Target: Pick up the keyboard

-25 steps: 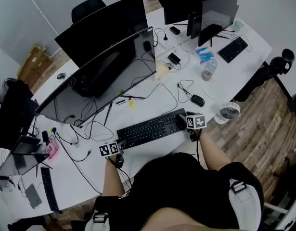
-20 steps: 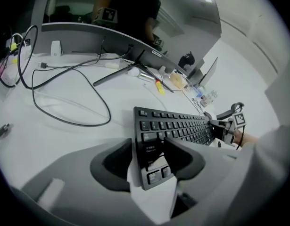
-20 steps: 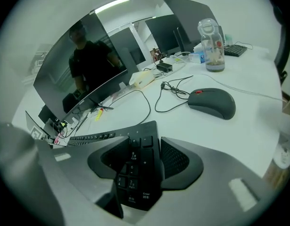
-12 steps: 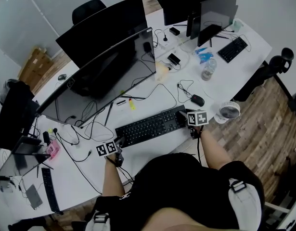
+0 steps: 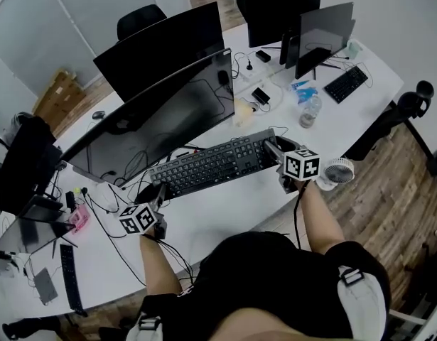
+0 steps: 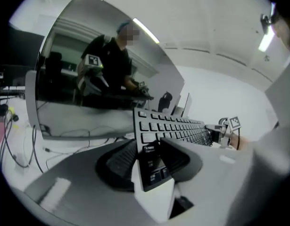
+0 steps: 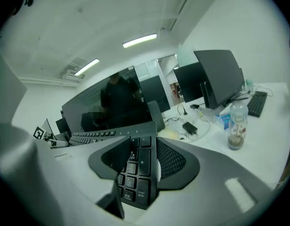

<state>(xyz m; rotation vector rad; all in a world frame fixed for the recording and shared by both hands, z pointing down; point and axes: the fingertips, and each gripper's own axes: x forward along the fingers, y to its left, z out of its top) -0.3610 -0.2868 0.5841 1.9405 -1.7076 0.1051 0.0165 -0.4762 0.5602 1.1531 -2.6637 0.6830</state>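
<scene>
The black keyboard (image 5: 211,165) hangs in the air above the white desk (image 5: 225,208), roughly level, in front of the curved monitor. My left gripper (image 5: 155,192) grips its left end; the jaws are still closing, and the keyboard's end (image 6: 154,147) sits between the pads. My right gripper (image 5: 270,148) holds the right end, with the number-pad keys (image 7: 137,166) pinched between its two pads. From each gripper view the keyboard runs off toward the other gripper's marker cube.
A large curved monitor (image 5: 154,119) stands just behind the keyboard, with loose cables (image 5: 115,190) at its foot. A water bottle (image 5: 308,110), a small fan (image 5: 337,169) and a second keyboard (image 5: 344,84) are on the right. More monitors stand at the back.
Both grippers have risen with the keyboard, which has left the desk and now shows higher, in front of the monitor's lower edge.
</scene>
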